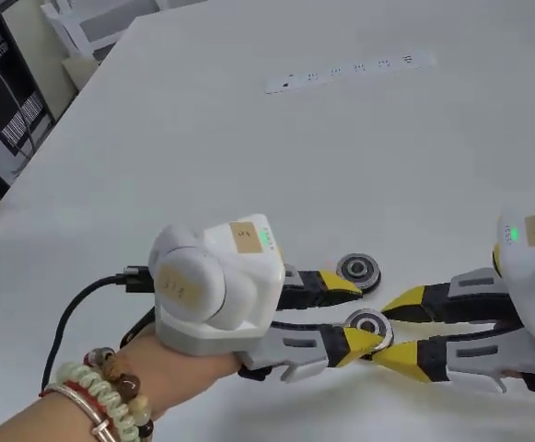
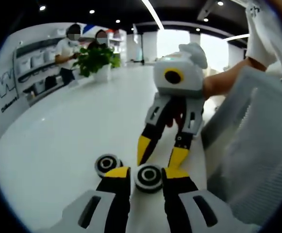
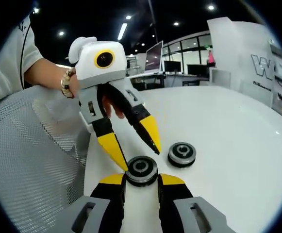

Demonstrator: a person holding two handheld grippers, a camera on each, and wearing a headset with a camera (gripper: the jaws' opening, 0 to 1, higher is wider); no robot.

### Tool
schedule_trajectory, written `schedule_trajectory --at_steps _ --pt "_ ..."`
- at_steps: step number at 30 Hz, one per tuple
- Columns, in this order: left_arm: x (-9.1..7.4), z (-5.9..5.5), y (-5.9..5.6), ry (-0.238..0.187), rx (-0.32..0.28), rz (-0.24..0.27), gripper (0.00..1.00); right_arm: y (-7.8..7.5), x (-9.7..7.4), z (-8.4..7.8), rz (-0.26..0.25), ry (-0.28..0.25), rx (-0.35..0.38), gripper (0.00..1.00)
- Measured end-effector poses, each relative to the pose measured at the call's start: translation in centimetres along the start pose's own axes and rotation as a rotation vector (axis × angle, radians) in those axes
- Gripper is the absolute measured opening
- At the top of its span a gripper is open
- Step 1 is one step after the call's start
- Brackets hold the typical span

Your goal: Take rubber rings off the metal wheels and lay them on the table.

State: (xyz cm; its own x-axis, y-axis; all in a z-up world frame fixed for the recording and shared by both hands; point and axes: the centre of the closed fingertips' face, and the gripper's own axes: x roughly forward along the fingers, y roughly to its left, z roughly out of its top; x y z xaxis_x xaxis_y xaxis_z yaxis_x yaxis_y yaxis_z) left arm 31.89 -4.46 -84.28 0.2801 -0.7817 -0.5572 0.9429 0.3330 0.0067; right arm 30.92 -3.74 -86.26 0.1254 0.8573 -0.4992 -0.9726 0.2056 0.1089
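Fingers (image 1: 339, 284) of the left gripper (image 1: 363, 313) and right gripper (image 1: 385, 331) stand apart over the table (image 1: 249, 166), straddling one wheel (image 1: 368, 324); a second wheel (image 1: 357, 270) lies just beside. I judge both rubber rings (image 3: 141, 180) still fitted: removal not yet begun.

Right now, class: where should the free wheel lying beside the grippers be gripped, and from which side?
Probably across its outer rim: the free wheel lies flat on the table, so only its round edge gives two opposing faces. Come in low from the side of the left gripper, which has one jaw tip right beside it in the head view.
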Motion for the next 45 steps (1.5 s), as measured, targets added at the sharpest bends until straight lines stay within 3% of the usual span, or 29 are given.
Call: schedule_trajectory --at_steps 5,7,11,16,33,45 --pt "0.2 -0.9 -0.5 0.042 0.017 -0.015 0.19 0.0 -0.1 -0.1 -0.002 0.000 -0.020 0.23" --pt "0.5 -0.6 -0.3 0.017 0.006 -0.007 0.16 0.0 -0.1 -0.2 -0.003 0.001 -0.026 0.22" --pt "0.5 -1.1 -0.1 0.032 -0.009 -0.005 0.15 0.0 -0.2 -0.2 -0.004 0.004 -0.034 0.22" --pt "0.4 -1.0 -0.1 0.001 -0.023 -0.003 0.15 0.0 -0.2 -0.3 -0.010 0.007 -0.049 0.21" --pt "0.2 -0.8 -0.3 -0.008 -0.034 0.003 0.15 -0.1 -0.6 -0.8 -0.045 0.050 -0.084 0.13" --pt "0.1 -0.7 -0.4 -0.011 -0.032 0.006 0.15 -0.1 -0.6 -1.0 -0.031 0.083 -0.044 0.09"
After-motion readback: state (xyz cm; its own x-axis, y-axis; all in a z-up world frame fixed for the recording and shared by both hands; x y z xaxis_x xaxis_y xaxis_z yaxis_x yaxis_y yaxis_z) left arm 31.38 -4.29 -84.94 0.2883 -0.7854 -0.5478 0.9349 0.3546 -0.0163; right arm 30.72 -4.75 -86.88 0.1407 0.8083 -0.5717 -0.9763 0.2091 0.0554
